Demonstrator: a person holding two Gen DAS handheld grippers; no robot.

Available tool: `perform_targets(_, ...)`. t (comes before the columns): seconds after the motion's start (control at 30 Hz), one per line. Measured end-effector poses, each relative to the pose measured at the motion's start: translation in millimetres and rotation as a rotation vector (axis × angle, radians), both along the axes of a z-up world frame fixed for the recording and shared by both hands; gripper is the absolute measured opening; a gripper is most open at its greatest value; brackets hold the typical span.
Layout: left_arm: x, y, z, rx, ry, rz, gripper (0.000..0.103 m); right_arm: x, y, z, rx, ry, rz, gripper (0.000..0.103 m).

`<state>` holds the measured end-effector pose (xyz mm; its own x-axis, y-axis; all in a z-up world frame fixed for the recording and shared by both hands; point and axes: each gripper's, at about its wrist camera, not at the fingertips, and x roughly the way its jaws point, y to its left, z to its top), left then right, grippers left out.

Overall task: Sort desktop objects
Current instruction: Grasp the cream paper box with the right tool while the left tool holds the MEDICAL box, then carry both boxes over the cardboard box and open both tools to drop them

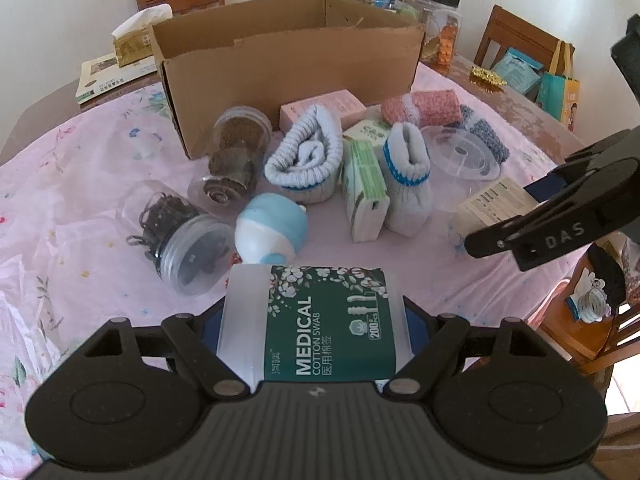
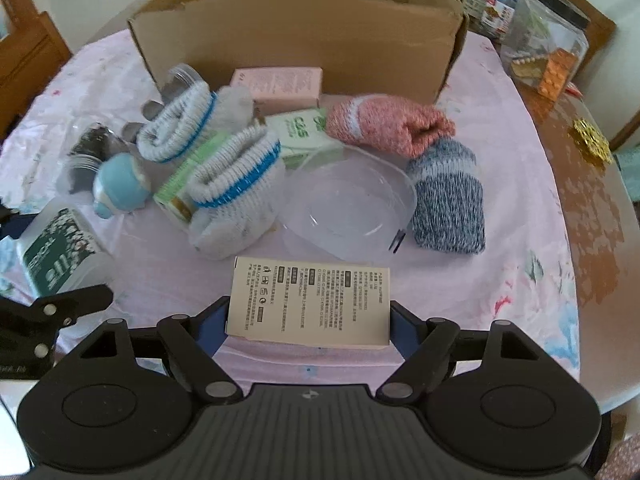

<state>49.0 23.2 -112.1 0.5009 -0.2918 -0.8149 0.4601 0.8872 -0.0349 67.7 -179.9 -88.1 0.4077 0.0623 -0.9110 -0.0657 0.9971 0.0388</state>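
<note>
I hold one thing in each of my tongs, so that two things can go to sorting together. My left tongs (image 1: pixel 316 320) are closed on the cotton swab tub (image 1: pixel 316 320); its green label faces up and the tub sits deep between the two fingers, which I judge gives a firm hold. My right tongs (image 2: pixel 308 316) are closed on a small cream carton (image 2: pixel 310 304), gripped by its two short sides, printed face up. The cardboard box (image 1: pixel 288 60) stands open at the far side of the counter (image 1: pixel 80 168), probably the place for sorted things. In front of the cardboard box lie the socks, jars and a clear dish (image 2: pixel 348 208), between it and my tongs.
</note>
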Motion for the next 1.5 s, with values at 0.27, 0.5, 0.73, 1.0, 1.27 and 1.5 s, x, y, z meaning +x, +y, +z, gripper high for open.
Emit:
perform_targets(0.27,8.9,-2.4,32.7,-0.011,-0.026,0.018,0.083,5.0,-6.4,43.6,-0.015,-0.05,0.091,0.083)
perform_targets(0.5,26.5,-5.6,61.2,-0.044,-0.081,0.007,0.083,18.5,-8.1,67.9,-0.039,-0.105,0.118,0.083)
perform_targets(0.73,54.9,-12.8,86.1,-0.061,-0.119,0.003,0.083,42.4,-14.5,84.7,-0.019,-0.146,0.185,0.083)
perform_targets(1.0,104.8,-29.3,106.5,-0.039,-0.152,0.088,0.083,103.7,-36.7,112.8,0.013,-0.225,0.288,0.083)
perform_targets(1.27,164.3,-45.6,108.8,-0.021,-0.151,0.158,0.083,161.4,-49.8,121.6,0.038,-0.265,0.352,0.083)
perform_targets(1.5,202.1,-55.9,98.1,0.011,-0.126,0.192,0.083,195.6,-51.1,109.7,0.063,-0.243,0.381,0.083)
